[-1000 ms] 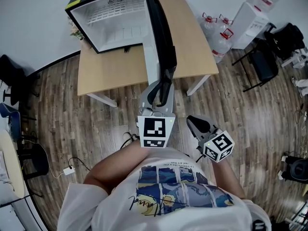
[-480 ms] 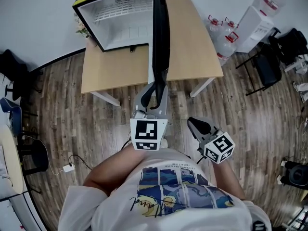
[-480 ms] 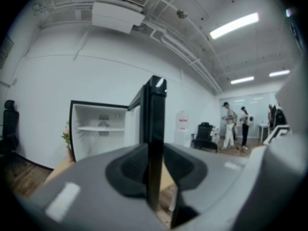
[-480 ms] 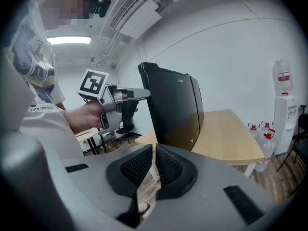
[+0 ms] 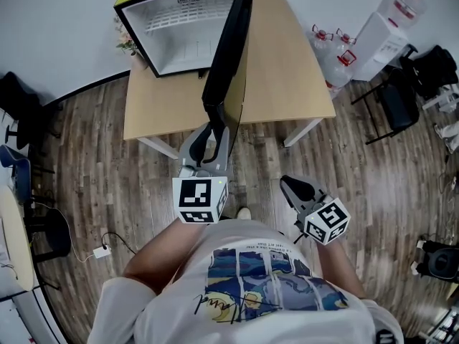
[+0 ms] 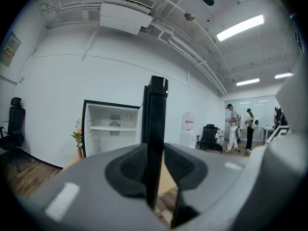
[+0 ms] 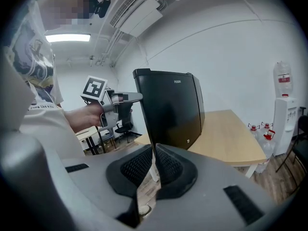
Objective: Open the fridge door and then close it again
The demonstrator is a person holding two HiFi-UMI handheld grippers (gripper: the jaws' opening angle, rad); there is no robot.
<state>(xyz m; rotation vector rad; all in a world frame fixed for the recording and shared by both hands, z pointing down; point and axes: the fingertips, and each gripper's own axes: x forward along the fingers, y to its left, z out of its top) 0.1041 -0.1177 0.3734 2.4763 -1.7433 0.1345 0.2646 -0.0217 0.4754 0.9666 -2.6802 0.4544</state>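
Left gripper [image 5: 211,129] pinches the free edge of the fridge door [image 5: 229,41], which has swung partway toward shut over the last second. Right gripper [image 5: 288,183] hangs empty, jaws pressed together. Closing looks underway.

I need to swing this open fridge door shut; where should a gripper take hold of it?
Take the fridge door by its free vertical edge, opposite the hinge, coming level from the front: the panel is thin enough to straddle there. The left gripper pinches it so.
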